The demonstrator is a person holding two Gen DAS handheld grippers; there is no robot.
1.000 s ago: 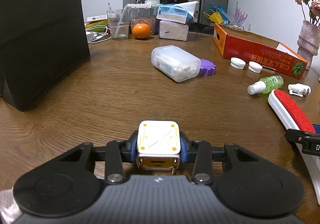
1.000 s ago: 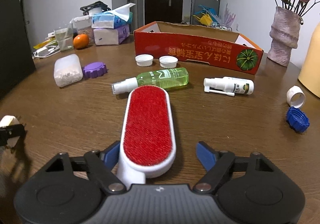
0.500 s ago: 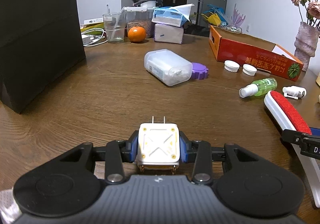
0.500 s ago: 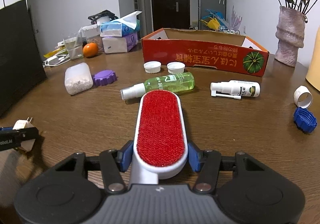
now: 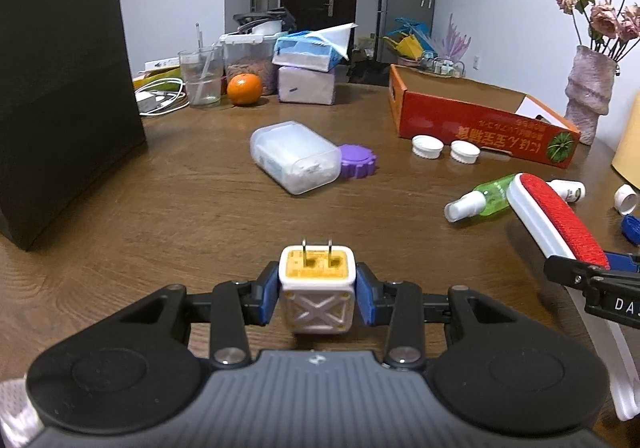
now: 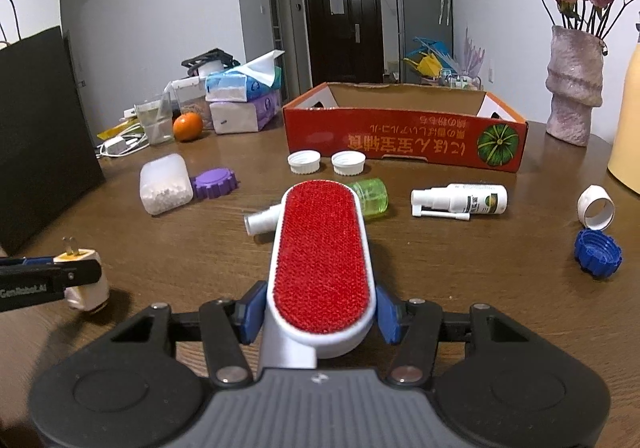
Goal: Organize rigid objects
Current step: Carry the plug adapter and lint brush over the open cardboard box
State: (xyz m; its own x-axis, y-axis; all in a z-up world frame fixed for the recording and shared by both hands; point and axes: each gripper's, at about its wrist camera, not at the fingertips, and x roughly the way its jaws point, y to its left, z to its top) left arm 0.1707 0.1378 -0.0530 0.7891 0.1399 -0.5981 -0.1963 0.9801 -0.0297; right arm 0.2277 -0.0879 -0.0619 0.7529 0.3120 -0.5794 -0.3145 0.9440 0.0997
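Observation:
My left gripper [image 5: 317, 298] is shut on a white charger plug [image 5: 316, 288], held above the wooden table with its two prongs tilted up; the plug also shows in the right wrist view [image 6: 82, 280]. My right gripper [image 6: 320, 314] is shut on a red and white lint brush [image 6: 320, 260], lifted off the table; the brush also shows at the right of the left wrist view [image 5: 554, 218]. An open red cardboard box [image 6: 400, 138] stands at the back of the table, also in the left wrist view [image 5: 480, 124].
On the table lie a green spray bottle [image 6: 370, 196], a white spray bottle [image 6: 460, 200], two white caps [image 6: 326, 162], a clear jar [image 5: 294, 156] with a purple lid [image 5: 358, 162], a blue cap [image 6: 598, 252] and a white ring [image 6: 596, 206]. A black bag [image 5: 60, 80] stands left, a vase [image 6: 574, 84] right.
The left gripper has lifted the plug and tipped it so the prongs point up. The right gripper closed on the lint brush and raised it off the table.

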